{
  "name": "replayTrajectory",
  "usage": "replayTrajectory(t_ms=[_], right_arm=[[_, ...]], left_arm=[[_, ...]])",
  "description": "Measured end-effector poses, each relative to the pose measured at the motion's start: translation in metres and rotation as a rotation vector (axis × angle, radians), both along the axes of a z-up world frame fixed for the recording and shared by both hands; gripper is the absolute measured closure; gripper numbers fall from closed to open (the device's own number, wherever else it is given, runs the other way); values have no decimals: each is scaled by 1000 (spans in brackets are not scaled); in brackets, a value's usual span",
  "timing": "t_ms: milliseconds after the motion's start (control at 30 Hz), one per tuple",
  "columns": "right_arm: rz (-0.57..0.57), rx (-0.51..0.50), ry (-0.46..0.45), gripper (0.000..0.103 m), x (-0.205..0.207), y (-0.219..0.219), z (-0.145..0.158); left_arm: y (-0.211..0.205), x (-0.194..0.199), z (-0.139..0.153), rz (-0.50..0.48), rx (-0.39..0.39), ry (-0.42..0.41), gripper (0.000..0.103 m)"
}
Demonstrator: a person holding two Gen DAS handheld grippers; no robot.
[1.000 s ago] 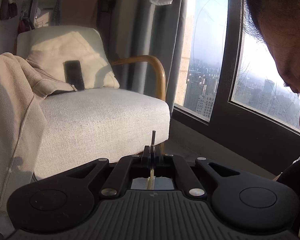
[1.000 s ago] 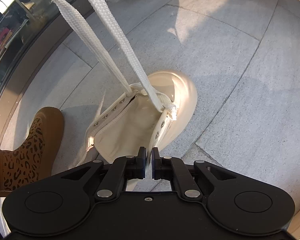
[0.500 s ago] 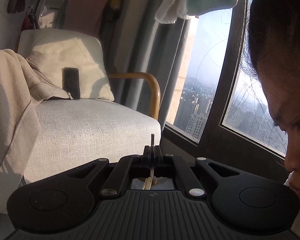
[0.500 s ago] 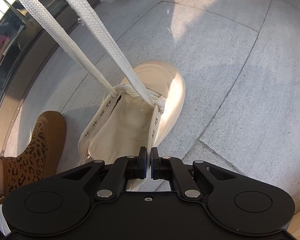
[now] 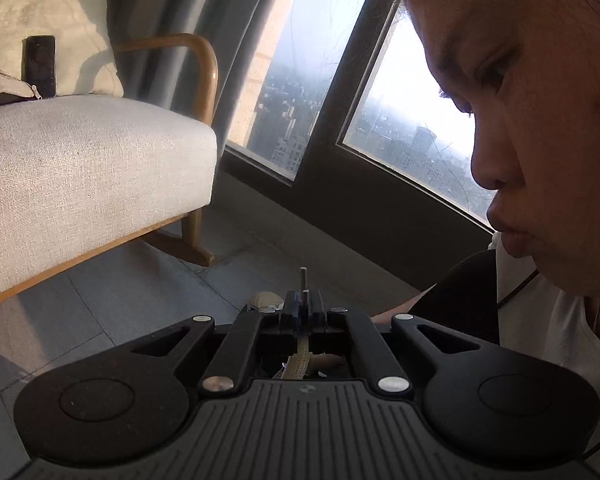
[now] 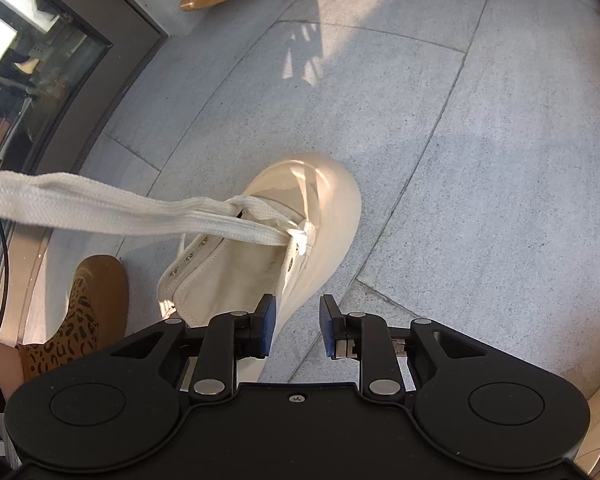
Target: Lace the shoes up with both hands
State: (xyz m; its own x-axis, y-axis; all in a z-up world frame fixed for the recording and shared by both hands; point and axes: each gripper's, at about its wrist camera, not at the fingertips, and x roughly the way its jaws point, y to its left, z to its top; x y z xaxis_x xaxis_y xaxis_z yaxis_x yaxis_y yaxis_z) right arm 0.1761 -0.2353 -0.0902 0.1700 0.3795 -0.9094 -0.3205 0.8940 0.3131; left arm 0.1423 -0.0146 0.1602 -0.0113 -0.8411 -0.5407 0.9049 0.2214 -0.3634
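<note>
The shoe [image 6: 300, 240], cream canvas, lies on the grey tiled floor [image 6: 480, 160] with its toe pointing away from the right gripper [image 6: 297, 326]. Two strands of the white lace [image 6: 100, 208] run from its front eyelets off the left edge of the right wrist view, pulled taut above the floor. The right gripper hovers over the shoe's heel end, looking down, its jaws spread and holding nothing. The left gripper [image 5: 303, 306] is level, aimed across the room, its jaws pressed together on the lace, whose tip stands above them and whose band shows below. Only the left view shows a person's head close at the right, a window [image 5: 400, 120] and an armchair [image 5: 80, 152] with a phone [image 5: 39, 65] on it. Only the right view shows a leopard-print slipper [image 6: 84, 312] beside the shoe.
</note>
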Motion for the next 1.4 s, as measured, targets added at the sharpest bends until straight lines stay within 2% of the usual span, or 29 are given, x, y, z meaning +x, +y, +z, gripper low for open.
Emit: replayTrajectory(t_ms=[167,300,367,400,433,533,667,700,733,767,833,1000,1200,1400], right_arm=[[23,-52,-67,80,10,-5,9],[95,-49,-102,80,11,3,11],[153,-47,-123,80,8,9,11],[190,-45,-136,80,6,12,11],[224,-46,-147,80,5,16,11],[294,-53,-164,80,4,23,11],[394,-80,-200,80,1,31,8],[417,-90,-219,80,-1,32,8],[438,-103,-237,80,-2,33,8],[452,-110,-243,80,-2,34,8],[469,-105,-234,80,-1,33,6],[478,-69,-240,80,2,31,2],[481,-26,-232,80,6,30,-2],[514,-9,-224,85,8,30,-7]], left_arm=[[-16,-1,-49,-119,129,88,101],[-22,-4,-84,-159,171,92,99],[-22,-3,-100,-143,202,67,85],[-22,-2,-107,-122,221,45,69],[-21,-1,-113,-98,232,25,59],[-14,8,-132,9,254,-34,57],[-11,26,-160,141,379,-133,57],[-10,31,-171,165,418,-145,59],[-7,36,-180,191,438,-144,65],[-5,45,-188,212,443,-117,75],[-5,55,-205,236,453,-73,86],[0,64,-240,194,502,-1,86],[4,79,-250,237,429,142,86],[-15,78,-260,158,442,146,86]])
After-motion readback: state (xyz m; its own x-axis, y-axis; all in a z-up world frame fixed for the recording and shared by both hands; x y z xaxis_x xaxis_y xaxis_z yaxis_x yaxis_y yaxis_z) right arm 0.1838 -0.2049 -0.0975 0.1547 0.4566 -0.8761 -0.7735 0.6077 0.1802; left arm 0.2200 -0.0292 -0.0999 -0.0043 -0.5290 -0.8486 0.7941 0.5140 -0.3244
